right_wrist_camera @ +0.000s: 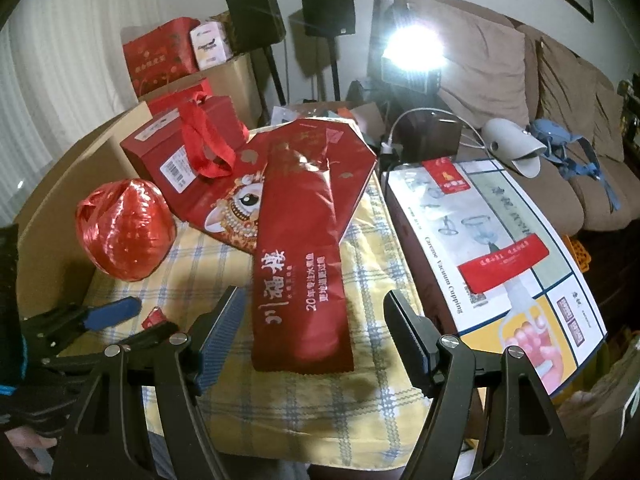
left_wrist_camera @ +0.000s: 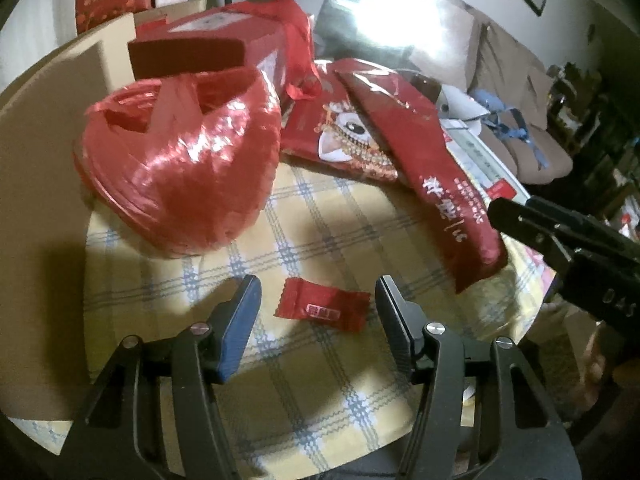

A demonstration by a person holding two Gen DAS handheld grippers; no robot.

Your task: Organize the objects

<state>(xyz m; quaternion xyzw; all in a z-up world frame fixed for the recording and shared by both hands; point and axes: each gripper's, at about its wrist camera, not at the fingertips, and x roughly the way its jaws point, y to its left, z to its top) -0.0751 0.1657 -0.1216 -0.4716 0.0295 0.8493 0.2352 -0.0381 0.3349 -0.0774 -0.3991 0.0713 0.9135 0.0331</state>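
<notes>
The candy (left_wrist_camera: 322, 305), a small red wrapped sweet with a white label too blurred to read, lies on the yellow plaid tablecloth (left_wrist_camera: 320, 392) between the spread fingers of the left gripper (left_wrist_camera: 318, 300), touching neither; in the right wrist view only a corner of it (right_wrist_camera: 154, 317) shows between those same fingers.

The cloth covers a table crowded with red goods, in a living room with a brown sofa (right_wrist_camera: 560, 92), two black speakers on stands (right_wrist_camera: 328, 8) and a glaring lamp (right_wrist_camera: 414, 46). A cardboard box (left_wrist_camera: 44, 200) stands at the table's left edge. To the right lies a large flat box (right_wrist_camera: 500, 248) printed "Vacuum Cupping".

A red gift bag with a cartoon lion face (right_wrist_camera: 240, 204) lies flat, and a long red pouch (right_wrist_camera: 300, 272) with Chinese characters and "20" rests across it. Behind sits a red carton with a ribbon handle (right_wrist_camera: 180, 152) and a barcode sticker. A ball of red plastic twine (left_wrist_camera: 180, 168) sits near the cardboard.

The right gripper (right_wrist_camera: 314, 320) is wide open, holding nothing, its fingers flanking the pouch's near end.
</notes>
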